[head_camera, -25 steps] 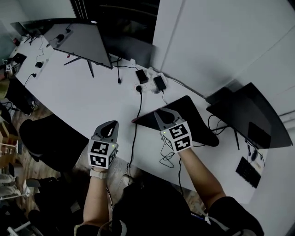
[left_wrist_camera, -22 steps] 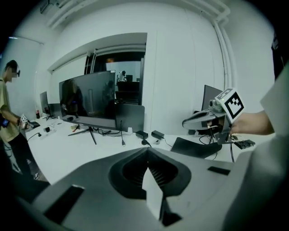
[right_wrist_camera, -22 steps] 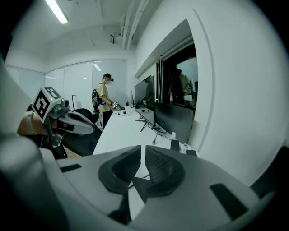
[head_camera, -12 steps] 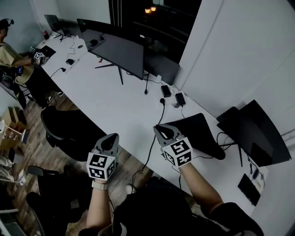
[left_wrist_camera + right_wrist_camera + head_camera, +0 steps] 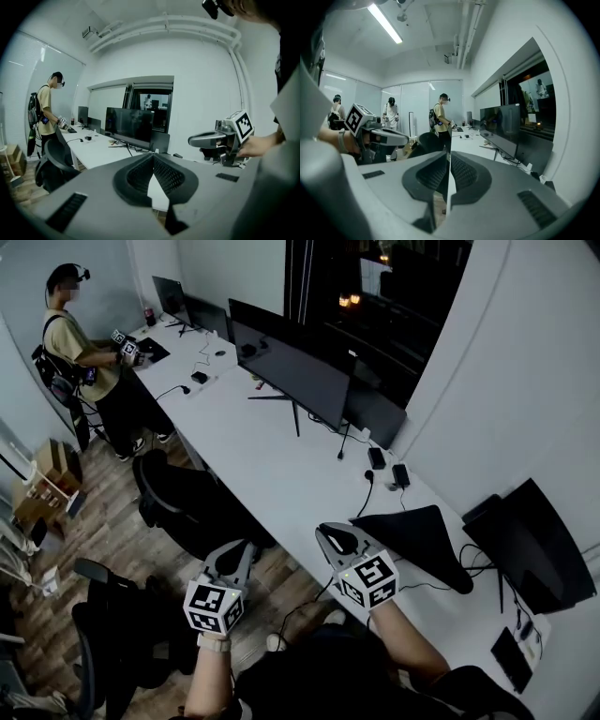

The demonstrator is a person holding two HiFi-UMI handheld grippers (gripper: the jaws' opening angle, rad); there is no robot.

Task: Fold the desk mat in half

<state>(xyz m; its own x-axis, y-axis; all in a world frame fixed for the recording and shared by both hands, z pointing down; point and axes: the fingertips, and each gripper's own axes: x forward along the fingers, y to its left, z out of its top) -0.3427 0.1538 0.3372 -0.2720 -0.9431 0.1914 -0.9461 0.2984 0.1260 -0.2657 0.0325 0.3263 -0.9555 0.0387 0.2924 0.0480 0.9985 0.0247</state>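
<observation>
Both tools hover with jaws pressed together, empty: left gripper (image 5: pixel 242 552) off the desk (image 5: pixel 281 474) above a chair (image 5: pixel 187 507), right gripper (image 5: pixel 330 534) over the desk's front edge. Just beyond, the black desk mat (image 5: pixel 422 538) lies near that edge; bare desk runs to the monitor (image 5: pixel 300 371).

Black desk mat (image 5: pixel 419 538); white counter (image 5: pixel 267 460); grey left hand-held gripper (image 5: pixel 242 549) and right hand-held gripper (image 5: pixel 324 532), each with black-and-white square markers (image 5: pixel 214 606).
</observation>
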